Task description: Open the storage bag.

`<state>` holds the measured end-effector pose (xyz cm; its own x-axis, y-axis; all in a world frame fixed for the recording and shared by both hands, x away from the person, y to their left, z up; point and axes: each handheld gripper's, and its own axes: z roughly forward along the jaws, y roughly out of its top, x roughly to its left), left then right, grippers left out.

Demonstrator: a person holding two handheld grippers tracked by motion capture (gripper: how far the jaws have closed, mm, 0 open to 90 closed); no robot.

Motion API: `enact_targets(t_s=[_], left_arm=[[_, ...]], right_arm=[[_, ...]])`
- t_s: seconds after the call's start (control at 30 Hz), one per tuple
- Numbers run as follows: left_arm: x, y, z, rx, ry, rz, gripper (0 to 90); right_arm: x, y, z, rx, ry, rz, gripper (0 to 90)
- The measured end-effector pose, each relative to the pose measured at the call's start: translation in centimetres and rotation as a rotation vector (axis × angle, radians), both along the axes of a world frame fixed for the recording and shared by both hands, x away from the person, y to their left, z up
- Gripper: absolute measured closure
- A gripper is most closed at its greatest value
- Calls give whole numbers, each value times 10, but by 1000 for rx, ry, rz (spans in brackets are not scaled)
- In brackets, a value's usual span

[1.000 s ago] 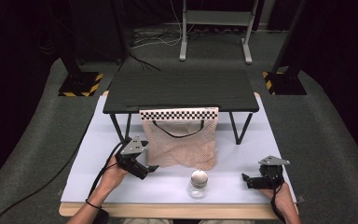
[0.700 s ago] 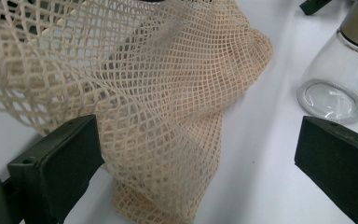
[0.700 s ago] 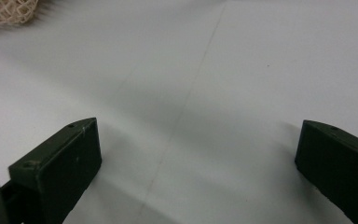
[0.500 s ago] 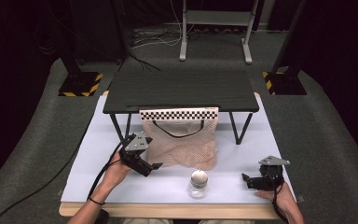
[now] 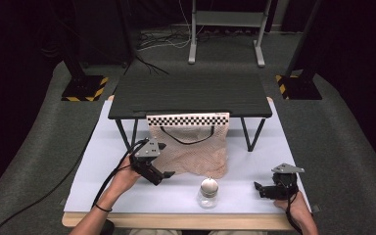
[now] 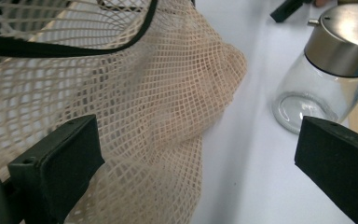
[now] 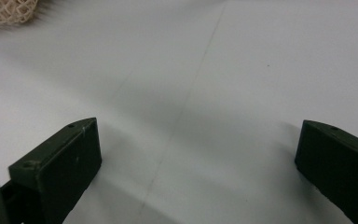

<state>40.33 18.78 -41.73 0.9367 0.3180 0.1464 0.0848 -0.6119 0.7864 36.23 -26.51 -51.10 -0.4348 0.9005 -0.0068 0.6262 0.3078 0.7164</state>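
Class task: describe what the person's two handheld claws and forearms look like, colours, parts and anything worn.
Both the left claw and right claw are black, each with two blocky jaws, a grey three-cornered plate on top and a trailing black cable. The forearms are bare; a dark band circles the left wrist.

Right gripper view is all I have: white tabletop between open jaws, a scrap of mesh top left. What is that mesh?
Observer: A beige net bag hanging from the front edge of a small black table, under a checkered strip.
Operator: Anything else on the white surface?
Observer: A clear glass jar with a metal lid, standing in front of the bag.
Operator: Where is the left gripper?
Observer: The left gripper is at the bag's lower left corner, jaws open, with mesh and jar seen between them in its own view.
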Motion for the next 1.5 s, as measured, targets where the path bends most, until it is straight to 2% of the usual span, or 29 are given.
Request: enact_targets(t_s=[0.07, 0.13, 0.23, 0.33, 0.4, 0.53, 0.87, 0.97, 1.0, 1.1, 1.3, 1.5], left_arm=[[-1, -7, 2, 12, -9, -25, 3], [-2, -9, 3, 4, -12, -33, 3], [-1, -12, 6, 27, -18, -45, 3], [0, -13, 12, 29, -28, -60, 3], [1, -14, 18, 47, -32, -74, 3], [1, -18, 24, 45, -43, -91, 3], [7, -29, 27, 49, -46, -132, 3], [9, -30, 30, 36, -50, -139, 2], [11, -31, 34, 32, -66, -140, 3], [13, -32, 39, 9, -75, -145, 3], [20, -35, 39, 1, -61, -156, 3], [28, -45, 29, 42, -9, -191, 3]], right_arm=[[0, 0, 0, 0, 1, 1, 0], [0, 0, 0, 0, 1, 1, 0], [0, 0, 0, -1, 2, 5, 0], [1, -1, 0, -3, 4, 11, 0], [1, -1, 0, -4, 4, 12, 0], [1, -1, 0, -3, 4, 12, 0], [1, -1, 1, -2, 5, 17, 0], [1, -1, 1, -2, 5, 17, 0], [1, -1, 1, -2, 6, 18, 0], [1, -1, 1, -2, 7, 19, 0], [1, -2, 1, -2, 7, 19, 0], [1, -2, 1, -2, 7, 19, 0]])
